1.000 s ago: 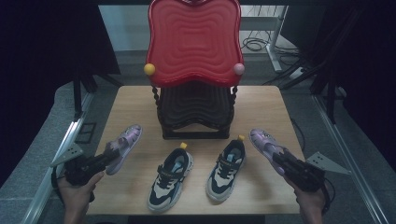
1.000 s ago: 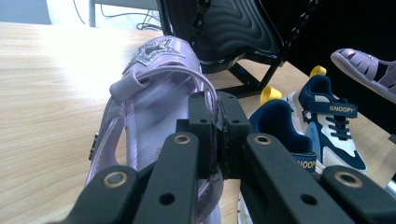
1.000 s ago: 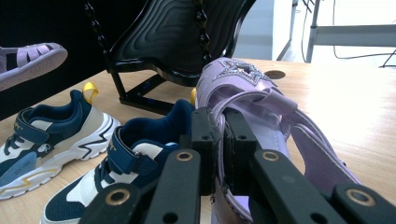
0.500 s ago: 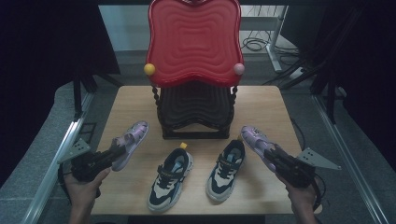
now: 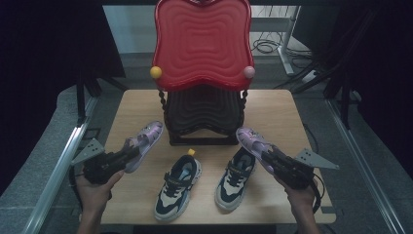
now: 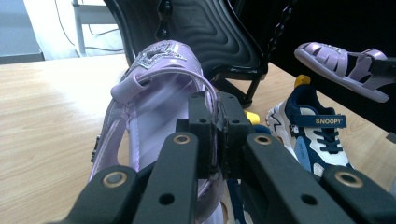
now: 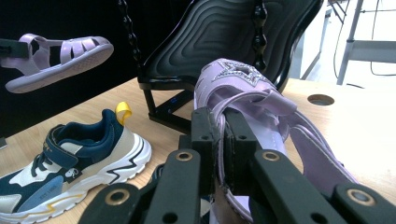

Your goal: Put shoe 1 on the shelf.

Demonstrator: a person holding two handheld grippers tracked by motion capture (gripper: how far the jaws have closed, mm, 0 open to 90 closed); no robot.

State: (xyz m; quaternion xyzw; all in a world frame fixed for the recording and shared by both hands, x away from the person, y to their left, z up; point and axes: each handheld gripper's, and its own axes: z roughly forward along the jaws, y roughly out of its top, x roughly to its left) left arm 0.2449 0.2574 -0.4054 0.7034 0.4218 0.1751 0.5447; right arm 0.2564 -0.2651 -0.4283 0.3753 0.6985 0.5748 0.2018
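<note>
Lilac jelly sandals, one clamped in the left claw (image 5: 127, 155) and one in the right claw (image 5: 267, 157), flank the black-and-red shoe rack (image 5: 202, 73), toes angled toward its lower tier.

left gripper (image 5: 127, 153) raised, jaws clamped, right gripper (image 5: 265, 157) raised, jaws clamped, both angled inward

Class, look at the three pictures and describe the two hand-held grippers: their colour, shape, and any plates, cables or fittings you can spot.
Both the left gripper and the right gripper are black, pistol-like tools. Each carries a grey three-cornered plate, one at the left and one at the right. In the gripper views the black jaws are flat bars with round metal rivets and small holes. A dark cable loops by the right hand.
</note>
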